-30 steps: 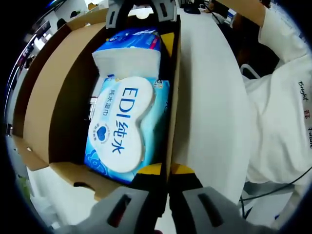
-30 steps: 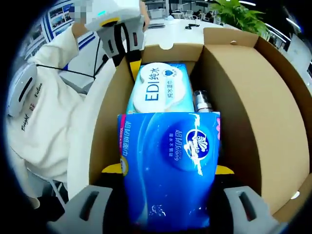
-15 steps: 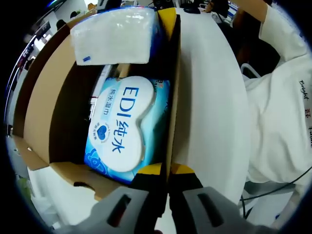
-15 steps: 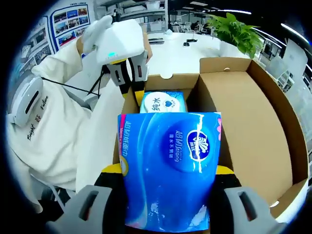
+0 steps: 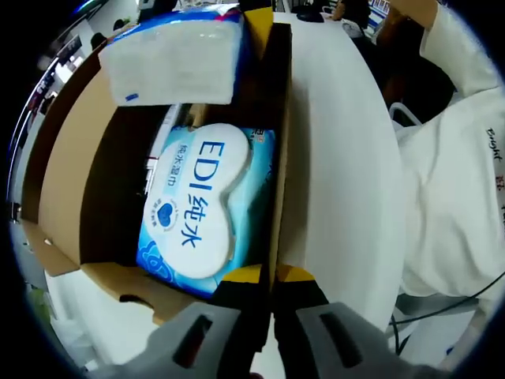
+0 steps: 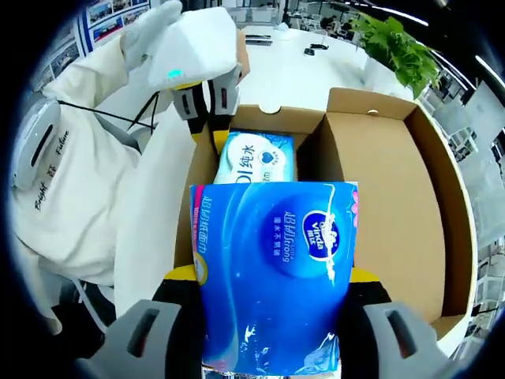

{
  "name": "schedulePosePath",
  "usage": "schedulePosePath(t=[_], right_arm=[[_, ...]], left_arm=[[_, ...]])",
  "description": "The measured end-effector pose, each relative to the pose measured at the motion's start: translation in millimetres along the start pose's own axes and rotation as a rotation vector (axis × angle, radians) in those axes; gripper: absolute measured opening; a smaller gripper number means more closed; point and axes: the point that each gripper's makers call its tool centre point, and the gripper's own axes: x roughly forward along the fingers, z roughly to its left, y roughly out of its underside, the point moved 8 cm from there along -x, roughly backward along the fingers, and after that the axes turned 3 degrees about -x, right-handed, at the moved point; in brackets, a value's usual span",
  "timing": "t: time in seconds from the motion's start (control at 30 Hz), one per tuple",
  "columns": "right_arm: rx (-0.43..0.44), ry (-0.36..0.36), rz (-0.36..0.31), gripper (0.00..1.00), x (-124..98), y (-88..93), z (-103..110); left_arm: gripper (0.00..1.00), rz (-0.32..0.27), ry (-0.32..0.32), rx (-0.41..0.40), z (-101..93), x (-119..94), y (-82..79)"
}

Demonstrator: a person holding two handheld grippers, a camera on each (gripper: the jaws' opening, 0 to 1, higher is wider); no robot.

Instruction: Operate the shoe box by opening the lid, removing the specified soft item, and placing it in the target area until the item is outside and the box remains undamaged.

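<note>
The open cardboard shoe box lies on a white table, its lid folded back. Inside lies a light blue pack of wet wipes with a white flap marked EDI, which is also seen in the right gripper view. My left gripper is shut on the box's side wall at the near corner and appears as a white tool in the right gripper view. My right gripper is shut on a blue soft tissue pack, held above the box. The tissue pack's white end hangs over the box's far end.
A person in white clothing stands beside the table on the left of the right gripper view. The white tabletop stretches past the box's wall. A green plant stands behind the box. A dark object lies beside the wipes, deep in the box.
My right gripper has lifted the blue tissue pack up out of the box, uncovering the wipes pack. The left gripper stays clamped on the box wall.
</note>
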Motion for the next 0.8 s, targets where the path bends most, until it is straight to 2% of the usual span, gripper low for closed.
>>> schedulePosePath(t=[0.07,0.23,0.3,0.43,0.6,0.73,0.8], right_arm=[[-0.01,0.005,0.032,0.66,-4.0,1.0,0.0],[-0.002,-0.008,0.053,0.67,-18.5,2.6,1.0],[0.003,-0.04,0.073,0.67,-18.4,5.1,4.9],[-0.002,-0.035,0.064,0.67,-20.2,4.0,6.8],[0.001,-0.027,0.043,0.67,-34.1,3.9,10.0],[0.019,-0.058,0.06,0.67,-47.6,11.9,16.8],[0.019,-0.051,0.065,0.67,-51.1,16.6,17.7]], left_arm=[[0.02,0.002,0.002,-0.001,3.8,-0.5,0.3],[0.02,-0.001,0.002,0.001,12.8,-2.4,1.7],[0.02,0.001,0.004,0.0,14.0,-2.7,1.7],[0.02,0.004,0.006,-0.001,14.6,-3.3,0.9],[0.02,0.002,0.003,-0.002,15.9,-4.3,0.2],[0.02,0.005,0.004,-0.003,14.9,-4.1,-0.6],[0.02,0.006,0.005,-0.005,14.9,-4.1,-0.9]])
